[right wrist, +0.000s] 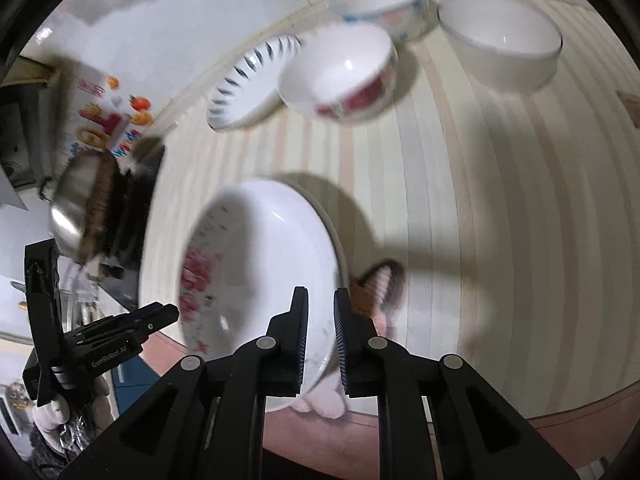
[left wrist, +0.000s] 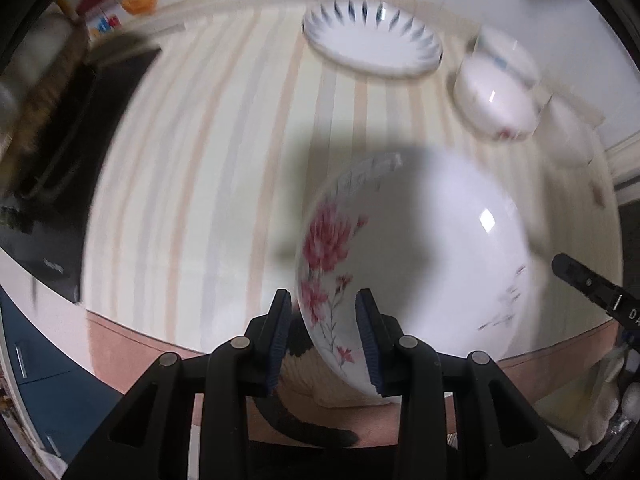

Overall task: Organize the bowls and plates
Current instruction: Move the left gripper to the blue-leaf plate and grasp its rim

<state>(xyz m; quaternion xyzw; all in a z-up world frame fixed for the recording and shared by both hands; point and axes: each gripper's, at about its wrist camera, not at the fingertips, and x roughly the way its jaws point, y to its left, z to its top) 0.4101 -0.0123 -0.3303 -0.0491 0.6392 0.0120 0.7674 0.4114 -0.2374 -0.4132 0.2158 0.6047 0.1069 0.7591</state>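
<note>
— While both tools grip the flowered plate (left wrist: 420,256), how much room is around it?

— Plenty: bare striped worktop (left wrist: 192,184) spreads ahead of the left hand-held gripper (left wrist: 323,336), and the worktop's near edge runs just under both tools.

— What stands in the way?

— Far ahead of the left tool sits a blue-rimmed plate (left wrist: 372,40); ahead to its right, a small bowl (left wrist: 496,96). From the right hand-held gripper (right wrist: 321,336), a red-patterned bowl (right wrist: 340,76), a printed bowl (right wrist: 384,0) and a plain white bowl (right wrist: 500,40) stand far ahead. A steel pot (right wrist: 76,208) sits to its left.

— And the plate itself?

— Tilted steeply, lifted clear of the cloth, its face turned away from the left tool's side. Each tool is clamped on the rim, left side and right side.
</note>
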